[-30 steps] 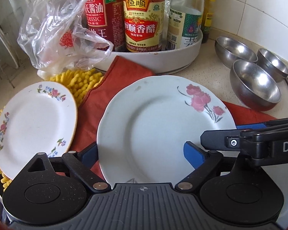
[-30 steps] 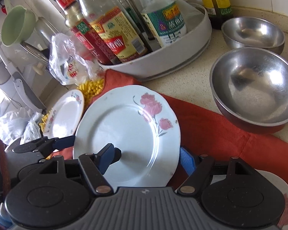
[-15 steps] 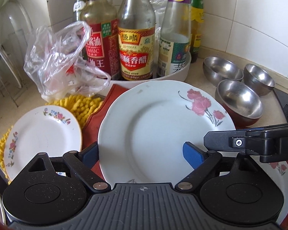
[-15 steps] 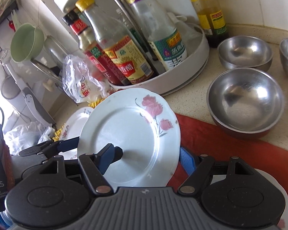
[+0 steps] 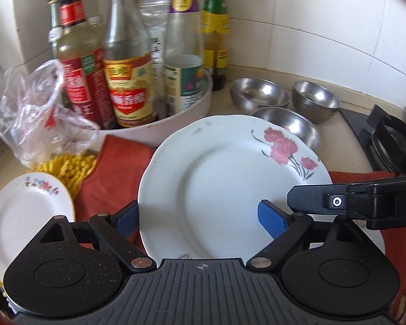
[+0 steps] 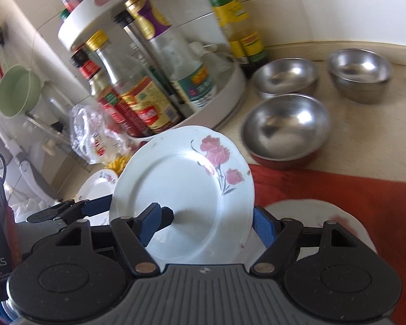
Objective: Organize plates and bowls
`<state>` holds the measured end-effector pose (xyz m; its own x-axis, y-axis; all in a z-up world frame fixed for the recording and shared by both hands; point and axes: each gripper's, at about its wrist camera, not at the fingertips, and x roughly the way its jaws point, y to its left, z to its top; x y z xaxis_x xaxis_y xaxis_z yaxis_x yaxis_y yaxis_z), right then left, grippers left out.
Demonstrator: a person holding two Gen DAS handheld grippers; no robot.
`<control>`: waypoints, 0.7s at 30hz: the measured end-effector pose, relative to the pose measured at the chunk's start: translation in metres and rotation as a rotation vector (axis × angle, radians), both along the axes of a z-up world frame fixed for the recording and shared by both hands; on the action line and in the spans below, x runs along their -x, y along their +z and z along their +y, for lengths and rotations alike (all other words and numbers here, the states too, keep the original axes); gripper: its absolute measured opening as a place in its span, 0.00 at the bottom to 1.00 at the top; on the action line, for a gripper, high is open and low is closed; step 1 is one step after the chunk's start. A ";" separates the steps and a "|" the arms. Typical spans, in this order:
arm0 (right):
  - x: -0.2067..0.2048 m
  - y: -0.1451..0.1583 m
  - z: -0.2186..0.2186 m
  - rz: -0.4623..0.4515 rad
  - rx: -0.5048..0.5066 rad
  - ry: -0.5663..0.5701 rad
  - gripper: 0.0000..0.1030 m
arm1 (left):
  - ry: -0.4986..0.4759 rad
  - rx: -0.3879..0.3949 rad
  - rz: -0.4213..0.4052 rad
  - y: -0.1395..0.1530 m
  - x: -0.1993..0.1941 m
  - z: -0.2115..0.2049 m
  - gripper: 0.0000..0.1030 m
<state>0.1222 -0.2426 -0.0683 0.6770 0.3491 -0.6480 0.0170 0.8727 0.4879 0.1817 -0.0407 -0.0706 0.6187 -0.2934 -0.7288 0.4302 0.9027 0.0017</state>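
Observation:
A white plate with pink roses (image 5: 224,178) is held in the air between both grippers; it also shows in the right wrist view (image 6: 186,189). My left gripper (image 5: 200,216) is shut on its left rim, one blue finger under and one over. My right gripper (image 6: 205,222) is shut on its right rim. A small floral plate (image 5: 21,211) lies at the left on a yellow mat. Another white plate (image 6: 319,216) lies on the red cloth (image 6: 352,187) below. Three steel bowls (image 6: 284,127) stand on the counter at the right.
A white turntable (image 5: 176,113) full of sauce bottles stands behind the plate. A crumpled plastic bag (image 5: 32,119) lies at the left. A gas hob (image 5: 387,140) is at the far right. A green cup (image 6: 19,94) hangs at the left wall.
Both grippers have lifted the rose plate up off the red cloth and tilted it. The bottles and bowls now sit lower and farther off in view. A plate beneath has come into sight.

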 end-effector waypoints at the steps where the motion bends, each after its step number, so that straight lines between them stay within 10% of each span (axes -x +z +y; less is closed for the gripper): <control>1: 0.005 0.000 -0.003 0.005 0.001 -0.021 0.69 | -0.022 0.001 0.000 0.000 0.002 -0.004 0.91; 21: 0.098 -0.024 -0.052 0.097 -0.009 -0.255 0.69 | -0.267 -0.042 0.066 -0.027 0.065 -0.076 0.92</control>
<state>0.0246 -0.2944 -0.0920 0.6784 0.1813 -0.7120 0.2828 0.8300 0.4808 0.1168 -0.1164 -0.0976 0.4740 -0.4084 -0.7801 0.6535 0.7569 0.0009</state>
